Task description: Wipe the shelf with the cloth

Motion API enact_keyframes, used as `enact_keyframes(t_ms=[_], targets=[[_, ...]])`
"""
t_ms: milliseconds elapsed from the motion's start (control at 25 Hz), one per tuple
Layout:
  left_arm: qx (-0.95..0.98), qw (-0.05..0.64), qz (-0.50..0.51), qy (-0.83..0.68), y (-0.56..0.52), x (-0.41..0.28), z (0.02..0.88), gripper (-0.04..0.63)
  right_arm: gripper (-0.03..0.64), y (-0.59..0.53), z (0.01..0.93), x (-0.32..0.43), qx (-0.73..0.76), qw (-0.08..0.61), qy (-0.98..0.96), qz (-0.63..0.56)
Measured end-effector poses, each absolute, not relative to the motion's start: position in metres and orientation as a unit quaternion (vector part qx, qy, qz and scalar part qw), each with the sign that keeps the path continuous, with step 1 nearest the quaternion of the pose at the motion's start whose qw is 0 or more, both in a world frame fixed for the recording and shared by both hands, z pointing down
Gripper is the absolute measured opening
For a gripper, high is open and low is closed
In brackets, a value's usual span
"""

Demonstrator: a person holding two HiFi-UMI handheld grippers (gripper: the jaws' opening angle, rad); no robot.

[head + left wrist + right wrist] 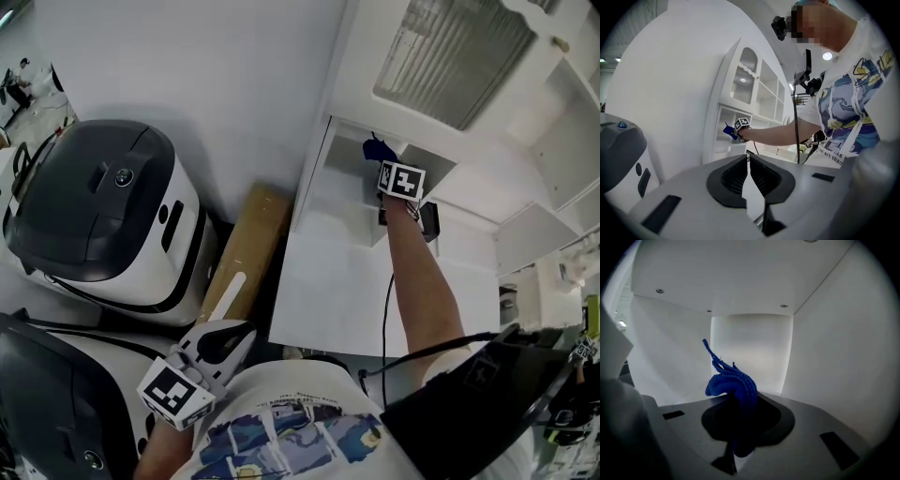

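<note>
We had the right gripper [737,413] clamped on the blue cloth [733,383] inside the shelf [829,357]; left gripper [749,164] pinched together, empty.

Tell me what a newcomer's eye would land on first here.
The bright blue cloth stands out most, bunched in the shut right gripper inside a compartment of the white shelf unit. Next come the rounded black-and-white machines at the head view's left, with the left gripper held low beside them, jaws together on nothing.
</note>
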State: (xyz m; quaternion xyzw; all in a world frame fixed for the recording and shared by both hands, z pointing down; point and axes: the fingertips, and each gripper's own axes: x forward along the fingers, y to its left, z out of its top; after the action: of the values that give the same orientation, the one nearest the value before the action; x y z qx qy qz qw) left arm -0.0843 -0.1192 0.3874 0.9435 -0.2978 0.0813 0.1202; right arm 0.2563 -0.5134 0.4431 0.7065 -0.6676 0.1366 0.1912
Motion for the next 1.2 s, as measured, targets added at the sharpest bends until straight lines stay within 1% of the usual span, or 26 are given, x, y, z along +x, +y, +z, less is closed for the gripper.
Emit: enact_keyframes(t_ms=[160, 360, 640, 920, 1200], targets=[[0.937, 0.122, 0.082, -0.318, -0.122, -0.090, 0.388, 0.029, 0.067, -0.531, 0.450, 0.266, 0.714, 0.200, -0.653, 0.156], [0.929, 0.128, 0.087, -0.335, -0.123, -0.093, 0.390, 0.029, 0.067, -0.547, 0.461, 0.278, 0.715, 0.227, -0.641, 0.160], [0.924, 0.135, 0.093, -0.345, -0.124, -0.090, 0.392, 0.029, 0.067, -0.556, 0.480, 0.275, 0.696, 0.249, -0.647, 0.187], [0.922, 0.138, 0.096, -0.349, -0.125, -0.086, 0.393, 0.029, 0.067, -0.559, 0.485, 0.256, 0.666, 0.266, -0.669, 0.194], [0.921, 0.139, 0.098, -0.352, -0.122, -0.083, 0.393, 0.029, 0.069, -0.564, 0.486, 0.220, 0.635, 0.271, -0.695, 0.199]])
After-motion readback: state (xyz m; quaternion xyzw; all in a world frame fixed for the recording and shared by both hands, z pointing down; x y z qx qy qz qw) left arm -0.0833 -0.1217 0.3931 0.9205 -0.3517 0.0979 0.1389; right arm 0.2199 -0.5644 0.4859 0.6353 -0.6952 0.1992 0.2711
